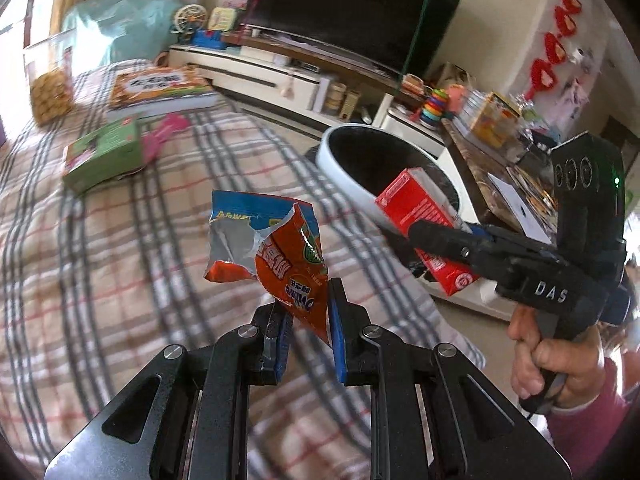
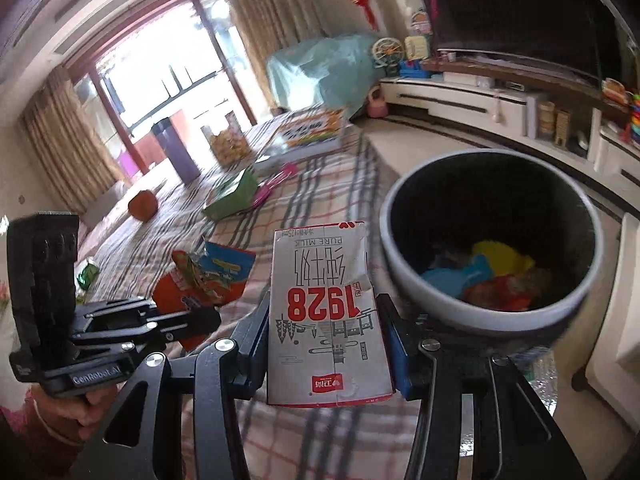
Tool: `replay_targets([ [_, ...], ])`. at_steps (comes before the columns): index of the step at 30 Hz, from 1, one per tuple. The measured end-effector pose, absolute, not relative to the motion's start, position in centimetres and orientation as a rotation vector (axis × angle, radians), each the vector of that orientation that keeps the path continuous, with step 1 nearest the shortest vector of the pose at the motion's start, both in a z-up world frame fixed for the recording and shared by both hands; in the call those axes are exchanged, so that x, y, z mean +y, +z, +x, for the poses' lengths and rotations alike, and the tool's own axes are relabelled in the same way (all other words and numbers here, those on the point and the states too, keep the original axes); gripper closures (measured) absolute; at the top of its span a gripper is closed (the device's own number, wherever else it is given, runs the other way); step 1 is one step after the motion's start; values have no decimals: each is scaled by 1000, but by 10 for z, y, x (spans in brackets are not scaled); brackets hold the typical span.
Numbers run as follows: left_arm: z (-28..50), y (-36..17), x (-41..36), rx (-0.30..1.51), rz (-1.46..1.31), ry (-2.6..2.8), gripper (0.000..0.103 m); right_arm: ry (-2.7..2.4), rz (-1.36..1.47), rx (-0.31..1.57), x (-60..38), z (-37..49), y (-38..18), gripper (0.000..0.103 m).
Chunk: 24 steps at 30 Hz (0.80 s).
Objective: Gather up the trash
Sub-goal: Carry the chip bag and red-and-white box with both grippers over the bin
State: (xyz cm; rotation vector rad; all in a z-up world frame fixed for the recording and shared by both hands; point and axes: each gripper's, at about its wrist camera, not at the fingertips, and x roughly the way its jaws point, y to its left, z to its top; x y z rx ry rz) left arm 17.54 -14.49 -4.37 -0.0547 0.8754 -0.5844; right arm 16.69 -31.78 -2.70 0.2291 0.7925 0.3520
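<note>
Right wrist: 1 milk carton [image 2: 326,316], 1 wrapper [image 2: 208,276].

The bin [image 1: 340,152] is partly hidden in the left wrist view behind the milk carton [image 1: 416,208] and the right tool [image 1: 436,236]. Its contents [image 2: 492,276] are blurred in the right wrist view. The wrapper [image 2: 208,276] is half covered there by the left tool [image 2: 188,320]. The television [image 2: 520,12] is cut off at the top edge.

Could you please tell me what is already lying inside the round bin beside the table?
Inside the bin lie crumpled scraps: a yellow piece, a blue piece and orange-red wrappers. Its near wall hides whatever lies below or in front of them.
</note>
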Motion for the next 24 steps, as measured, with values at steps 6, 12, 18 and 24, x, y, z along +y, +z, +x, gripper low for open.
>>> replay_targets([
  [6, 178, -38, -171, 868, -11, -612, 87, 296, 273, 773, -347, 164, -23, 54],
  [12, 184, -33, -192, 865, 19, -635, 87, 271, 309, 763, -366, 164, -24, 54],
  [18, 190, -26, -213, 849, 47, -656, 87, 236, 326, 749, -384, 164, -22, 54],
  [24, 195, -23, -233, 842, 67, -679, 87, 199, 354, 745, -403, 168, -22, 54],
])
